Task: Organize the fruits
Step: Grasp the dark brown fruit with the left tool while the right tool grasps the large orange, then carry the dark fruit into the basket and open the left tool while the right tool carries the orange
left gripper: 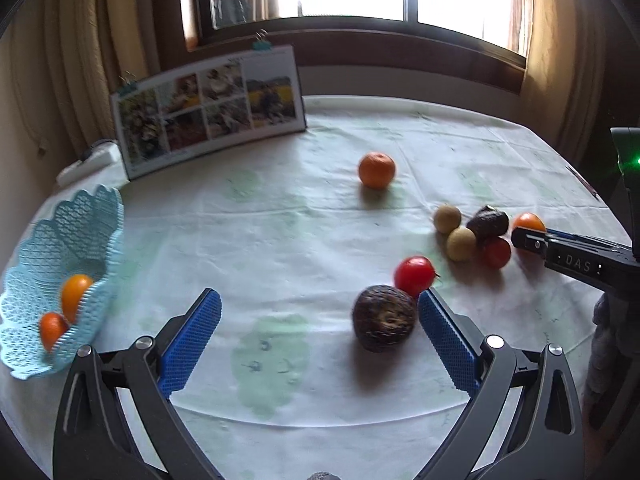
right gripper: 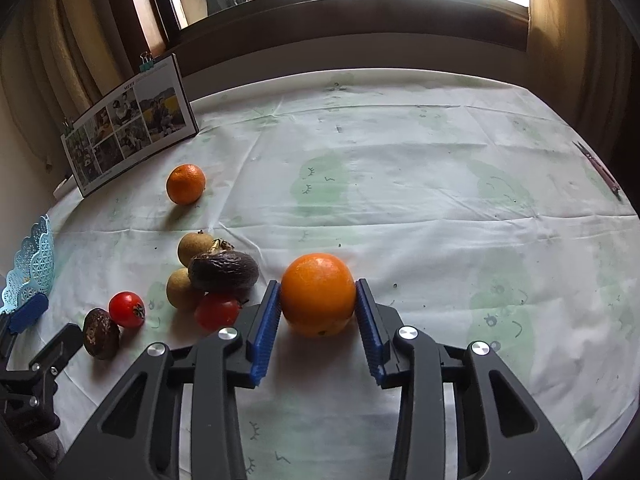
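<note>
tablecloth (right gripper: pixel 400 200): right gripper (right gripper: pixel 317 300) clamps upright orange (right gripper: pixel 318 294); left gripper (left gripper: pixel 320 300) spread wide.

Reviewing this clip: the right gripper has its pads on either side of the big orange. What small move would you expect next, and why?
Probably a slight lift of the right gripper to raise the orange off the tablecloth. Both blue pads appear to touch its sides, yet it still seems to rest on the cloth. The blue basket, far left, already holds two orange fruits, so it looks like the destination.
</note>
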Demonstrator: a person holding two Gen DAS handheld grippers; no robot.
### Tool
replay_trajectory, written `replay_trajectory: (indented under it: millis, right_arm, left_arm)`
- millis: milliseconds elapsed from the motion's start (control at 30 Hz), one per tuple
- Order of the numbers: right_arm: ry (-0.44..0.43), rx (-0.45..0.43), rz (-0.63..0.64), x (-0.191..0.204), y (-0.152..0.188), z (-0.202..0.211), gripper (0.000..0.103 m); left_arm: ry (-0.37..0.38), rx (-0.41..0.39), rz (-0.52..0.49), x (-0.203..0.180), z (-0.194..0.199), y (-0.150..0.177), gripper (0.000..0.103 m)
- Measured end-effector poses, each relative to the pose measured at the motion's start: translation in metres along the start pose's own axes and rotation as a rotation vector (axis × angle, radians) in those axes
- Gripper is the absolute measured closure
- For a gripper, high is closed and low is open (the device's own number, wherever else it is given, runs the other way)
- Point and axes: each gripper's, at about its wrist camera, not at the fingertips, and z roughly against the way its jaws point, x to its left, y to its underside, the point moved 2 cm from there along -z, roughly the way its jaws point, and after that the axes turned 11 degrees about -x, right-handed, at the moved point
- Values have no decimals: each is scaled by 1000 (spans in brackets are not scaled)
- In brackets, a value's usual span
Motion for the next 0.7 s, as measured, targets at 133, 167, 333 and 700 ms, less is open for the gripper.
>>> replay_trajectory:
  millis: [133, 167, 333, 700]
  right_arm:
    - [-4, -1, -8, -1, 0, 1, 65]
    - [-5, -2, -12, -2, 0, 1, 65]
    - [-14, -18, -25, -4, 0, 5, 65]
    - [-20, -111, -44, -4, -8, 23, 65]
  left_arm:
    - [39, 44, 5, -9, -12, 5, 9]
    - [52, 55, 5, -11, -15, 5, 15]
    - [104, 110, 30, -16, -28, 9, 40]
    - [120, 54, 48, -13, -11, 7, 63]
